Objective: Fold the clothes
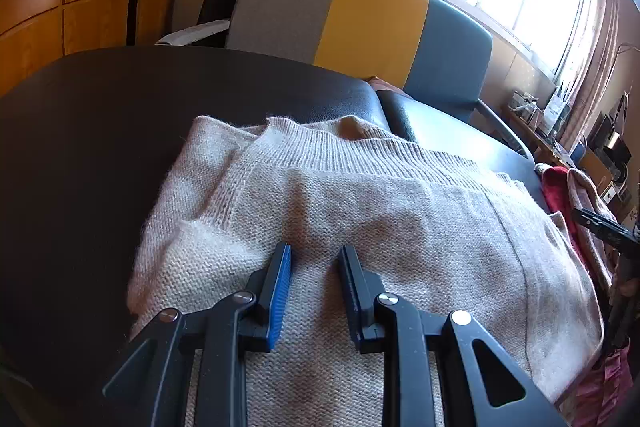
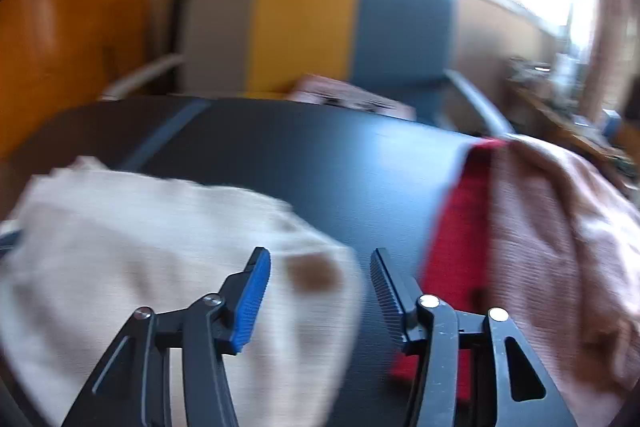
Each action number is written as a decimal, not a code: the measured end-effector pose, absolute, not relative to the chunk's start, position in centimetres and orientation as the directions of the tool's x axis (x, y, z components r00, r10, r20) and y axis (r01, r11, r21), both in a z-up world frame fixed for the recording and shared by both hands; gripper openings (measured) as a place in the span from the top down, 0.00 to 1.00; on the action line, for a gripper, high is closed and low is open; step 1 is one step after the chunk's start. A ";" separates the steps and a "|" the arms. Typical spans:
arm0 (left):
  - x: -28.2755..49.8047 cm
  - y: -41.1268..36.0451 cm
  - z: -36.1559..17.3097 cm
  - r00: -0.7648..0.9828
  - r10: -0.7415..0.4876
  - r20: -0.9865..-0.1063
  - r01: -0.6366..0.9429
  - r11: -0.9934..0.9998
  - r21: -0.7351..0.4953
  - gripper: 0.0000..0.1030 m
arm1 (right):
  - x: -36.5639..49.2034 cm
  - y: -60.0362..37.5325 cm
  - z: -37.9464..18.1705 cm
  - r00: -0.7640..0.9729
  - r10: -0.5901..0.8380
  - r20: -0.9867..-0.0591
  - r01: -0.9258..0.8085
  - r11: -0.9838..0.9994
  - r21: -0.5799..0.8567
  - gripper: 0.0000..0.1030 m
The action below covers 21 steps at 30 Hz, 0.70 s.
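Left claw (image 1: 314, 253) apart above soft, light sweater (image 1: 360, 219); right claw (image 2: 320, 259) apart too. I'd pinch the ribbed hem (image 1: 340, 155).

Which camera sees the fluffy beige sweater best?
The left wrist view. There the beige sweater fills the middle, sharp enough to show its knit and ribbed edge, with the open left gripper over it. The right wrist view shows only a blurry part of it, behind the open right gripper.
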<state>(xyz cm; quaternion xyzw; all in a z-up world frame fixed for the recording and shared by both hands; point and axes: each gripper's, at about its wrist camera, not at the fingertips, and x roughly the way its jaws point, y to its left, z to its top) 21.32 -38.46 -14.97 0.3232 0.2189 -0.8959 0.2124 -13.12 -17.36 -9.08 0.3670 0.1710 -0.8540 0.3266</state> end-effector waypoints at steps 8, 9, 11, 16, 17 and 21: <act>21.4 -38.6 -14.9 -0.703 -0.235 -0.671 0.515 -0.819 -0.253 0.77 | -14.0 -18.6 -9.0 -0.382 -0.498 -0.779 0.732 -0.678 0.075 0.53; 21.4 -38.5 -14.9 -0.704 -0.235 -0.670 0.515 -0.818 -0.254 0.76 | -14.5 -18.7 -9.6 -0.347 -0.492 -0.799 0.736 -0.671 0.094 0.52; 21.5 -38.5 -14.9 -0.707 -0.235 -0.667 0.515 -0.818 -0.258 0.77 | -14.8 -18.3 -10.5 -0.288 -0.494 -0.820 0.750 -0.649 0.127 0.53; 21.4 -38.6 -15.0 -0.710 -0.235 -0.664 0.510 -0.822 -0.255 0.77 | -14.6 -16.9 -10.4 -0.323 -0.497 -0.806 0.737 -0.666 0.115 0.54; 21.4 -38.6 -15.0 -0.710 -0.235 -0.664 0.509 -0.822 -0.254 0.76 | -14.3 -16.9 -10.3 -0.338 -0.490 -0.804 0.734 -0.672 0.101 0.54; 21.5 -38.6 -15.0 -0.710 -0.238 -0.663 0.510 -0.823 -0.250 0.76 | -13.0 -17.4 -9.7 -0.386 -0.464 -0.797 0.724 -0.688 0.050 0.51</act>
